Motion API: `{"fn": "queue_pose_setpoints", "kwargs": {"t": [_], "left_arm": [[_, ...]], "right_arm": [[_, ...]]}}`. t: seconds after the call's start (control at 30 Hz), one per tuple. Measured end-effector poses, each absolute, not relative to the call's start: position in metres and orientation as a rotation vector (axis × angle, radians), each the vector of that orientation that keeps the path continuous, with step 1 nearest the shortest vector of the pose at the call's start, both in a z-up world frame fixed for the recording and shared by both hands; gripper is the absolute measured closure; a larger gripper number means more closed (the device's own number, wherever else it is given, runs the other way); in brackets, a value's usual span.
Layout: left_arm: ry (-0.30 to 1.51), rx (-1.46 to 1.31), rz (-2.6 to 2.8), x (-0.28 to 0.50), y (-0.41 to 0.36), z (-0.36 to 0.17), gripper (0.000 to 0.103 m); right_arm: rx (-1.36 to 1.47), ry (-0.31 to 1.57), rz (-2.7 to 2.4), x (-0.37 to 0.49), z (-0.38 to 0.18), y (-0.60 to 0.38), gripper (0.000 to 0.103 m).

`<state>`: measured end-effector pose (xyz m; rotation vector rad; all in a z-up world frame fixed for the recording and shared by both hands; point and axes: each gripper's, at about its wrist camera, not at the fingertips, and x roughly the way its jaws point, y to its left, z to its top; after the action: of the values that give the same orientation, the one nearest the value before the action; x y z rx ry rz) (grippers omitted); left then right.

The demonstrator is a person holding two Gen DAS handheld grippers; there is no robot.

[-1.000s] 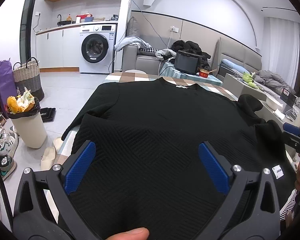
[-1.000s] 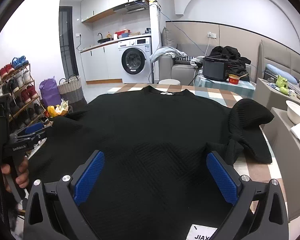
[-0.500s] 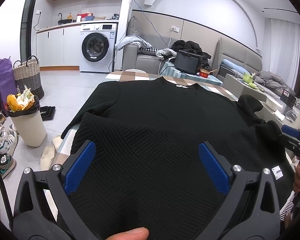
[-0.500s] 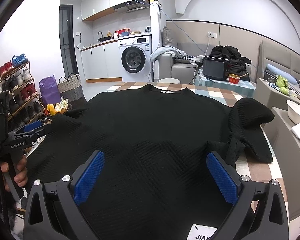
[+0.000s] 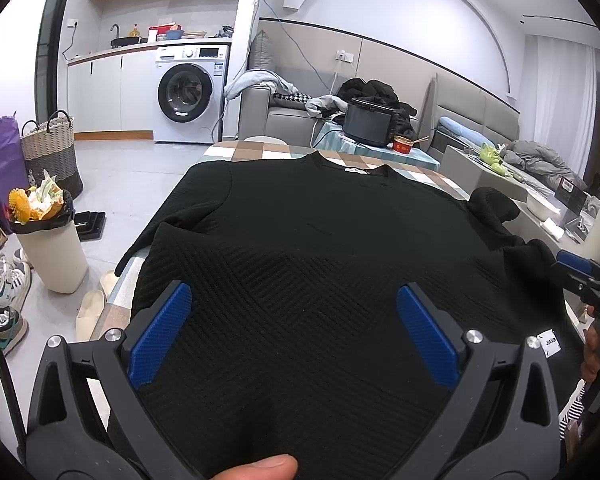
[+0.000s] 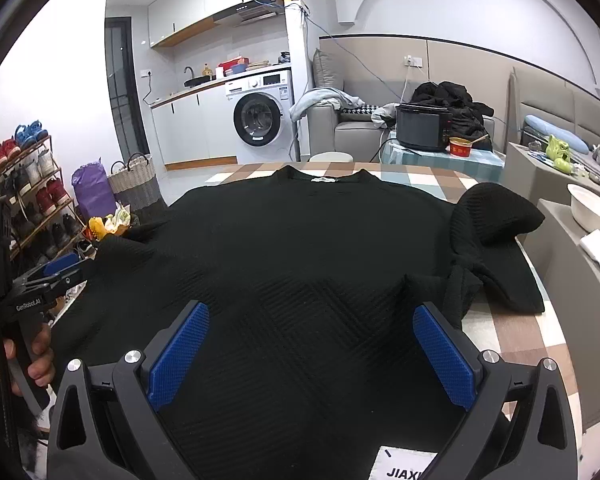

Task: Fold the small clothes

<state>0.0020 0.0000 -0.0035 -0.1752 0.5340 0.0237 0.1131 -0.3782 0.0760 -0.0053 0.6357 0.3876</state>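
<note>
— Two tongs are in view, both spread wide. The left tongs (image 5: 294, 330) hang over the near hem of a black sweater (image 5: 320, 264), blue pads far apart, nothing pinched between them.

— And the right tongs (image 6: 310, 354)?

— Same posture: jaws wide, above the sweater's lower part, holding nothing. A white tag (image 6: 404, 466) with printed letters sits at the hem just below them.

— Where does the sweater lie?

— Spread flat, front side up, on the counter (image 6: 512, 344), which has a checked cloth in brown, white and pale blue. The neckline (image 6: 324, 178) points away from the cameras, with a small white label inside it.

— The sleeves?

— One sleeve (image 5: 172, 220) falls over the counter's left edge toward the floor. The other sleeve (image 6: 496, 248) is bunched in a heap on the counter's right side, folded back on itself.

— Any hands visible?

— A fingertip (image 5: 264, 468) shows at the bottom of the left wrist view. In the right wrist view, fingers (image 6: 40, 364) wrap the handle of the left tool at the far left.

— What stands around?

— A white bin (image 5: 48, 248) full of rubbish beside the counter, shoes (image 5: 4, 288) on the floor, a washing machine (image 5: 190, 94) against the back wall, and a grey sofa (image 6: 360, 128) piled with clothes.
</note>
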Motion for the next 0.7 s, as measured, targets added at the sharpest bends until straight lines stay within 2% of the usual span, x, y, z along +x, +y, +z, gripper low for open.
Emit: {"fn": "queue_pose_setpoints", "kwargs": {"t": [0.7], "left_arm": [[0.536, -0.176, 0.037, 0.0011, 0.0015, -0.0006, 0.001]], "right_arm": [[0.014, 0.653, 0.365, 0.1177, 0.0716, -0.3868, 0.000]]}}
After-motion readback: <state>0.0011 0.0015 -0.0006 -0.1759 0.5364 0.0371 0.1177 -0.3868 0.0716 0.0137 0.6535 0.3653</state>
